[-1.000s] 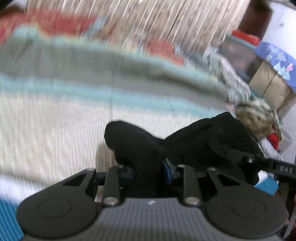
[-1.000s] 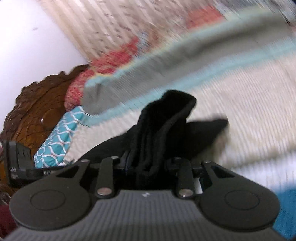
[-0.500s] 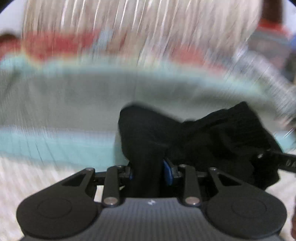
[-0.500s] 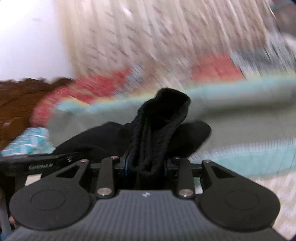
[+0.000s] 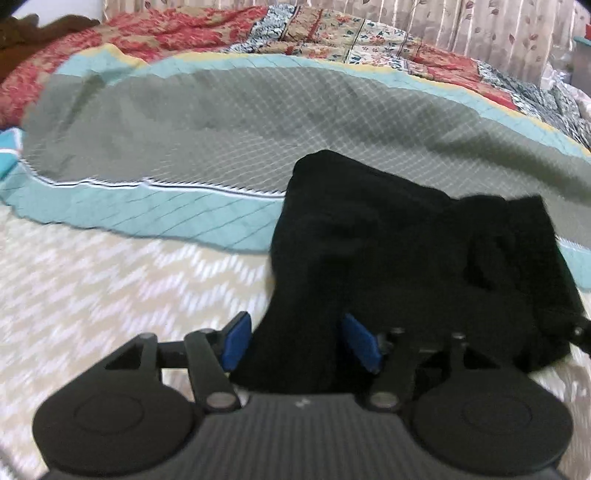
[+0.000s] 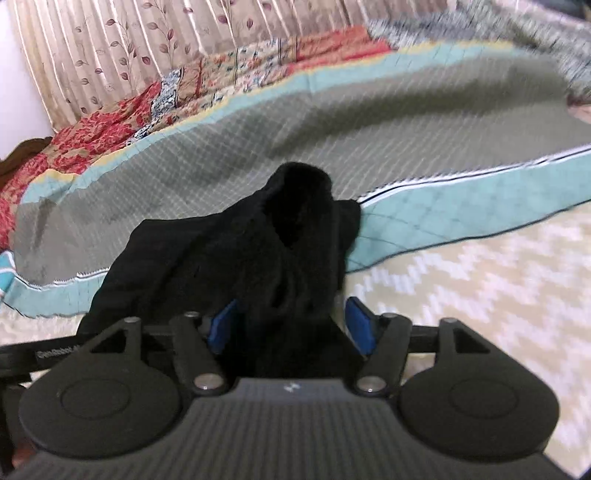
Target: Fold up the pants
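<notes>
The black pants (image 5: pixel 388 236) lie bunched on the bed, over the cream sheet and the edge of the teal-bordered quilt. My left gripper (image 5: pixel 295 339) has its blue pads spread apart with a fold of the pants lying loose between them. In the right wrist view the pants (image 6: pixel 280 251) rise in a hump in front of my right gripper (image 6: pixel 291 325), whose blue pads also stand apart around the cloth. The other gripper's black arm (image 6: pixel 37 356) shows at the left edge of the right wrist view.
A grey quilt with a teal border (image 5: pixel 221 122) covers the far half of the bed. A red floral blanket (image 5: pixel 184 29) lies behind it, before a beige leaf-print curtain (image 6: pixel 110 48). The cream zigzag sheet (image 5: pixel 110 288) is nearest me.
Both grippers moved forward onto the quilt's edge with the pants, then their pads spread apart from the cloth. The pants now rest on the bed.
</notes>
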`<state>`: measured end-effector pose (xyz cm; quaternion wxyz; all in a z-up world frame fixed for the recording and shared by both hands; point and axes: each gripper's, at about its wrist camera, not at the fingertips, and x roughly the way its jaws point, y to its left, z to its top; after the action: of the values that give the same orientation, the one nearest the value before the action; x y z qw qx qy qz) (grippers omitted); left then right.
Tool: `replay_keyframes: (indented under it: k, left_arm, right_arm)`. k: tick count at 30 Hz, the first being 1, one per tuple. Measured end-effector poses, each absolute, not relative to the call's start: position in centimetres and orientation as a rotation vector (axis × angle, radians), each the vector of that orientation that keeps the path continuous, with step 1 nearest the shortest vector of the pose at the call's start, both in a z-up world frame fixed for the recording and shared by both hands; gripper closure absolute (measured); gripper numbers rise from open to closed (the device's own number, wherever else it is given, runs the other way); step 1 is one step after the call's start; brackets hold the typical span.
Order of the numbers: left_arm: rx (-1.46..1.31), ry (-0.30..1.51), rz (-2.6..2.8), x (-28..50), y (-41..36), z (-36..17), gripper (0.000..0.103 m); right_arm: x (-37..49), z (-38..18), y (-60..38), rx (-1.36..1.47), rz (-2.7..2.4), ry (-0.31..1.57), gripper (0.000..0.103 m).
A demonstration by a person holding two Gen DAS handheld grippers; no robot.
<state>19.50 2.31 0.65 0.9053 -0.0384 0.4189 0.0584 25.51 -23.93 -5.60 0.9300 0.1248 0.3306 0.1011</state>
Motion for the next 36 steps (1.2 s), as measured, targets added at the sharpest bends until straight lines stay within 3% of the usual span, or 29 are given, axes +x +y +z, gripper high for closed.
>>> replay_keyframes:
  k: [2, 4, 10, 14, 36]
  left_arm:
    - [-0.078, 0.87, 0.113, 16.9, 2.1, 1.4, 0.04]
    - [-0.079, 0.872, 0.101, 14.0, 1.7, 2.1, 0.025]
    - [-0.011, 0.832, 0.071, 5.8, 0.0, 4.3, 0.005]
    - [-0.01, 0.837, 0.05, 1.4, -0.7, 4.9, 0.0]
    - [0.001, 0.789, 0.038, -7.5, -2.1, 7.1, 0.0]
  right_arm:
    - [22.9, -5.4, -24.5, 0.253, 0.199, 0.662, 0.03]
    - [20.2, -4.9, -24.8, 0.257, 0.202, 0.647, 0.023]
    - [11.8, -3.8, -24.7, 0.215, 0.221, 0.634, 0.007]
    - [7.8, -3.3, -25.0, 0.219, 0.184, 0.629, 0.0]
    - [-0.1, -2.0, -22.8, 0.185, 0.191, 0.612, 0.0]
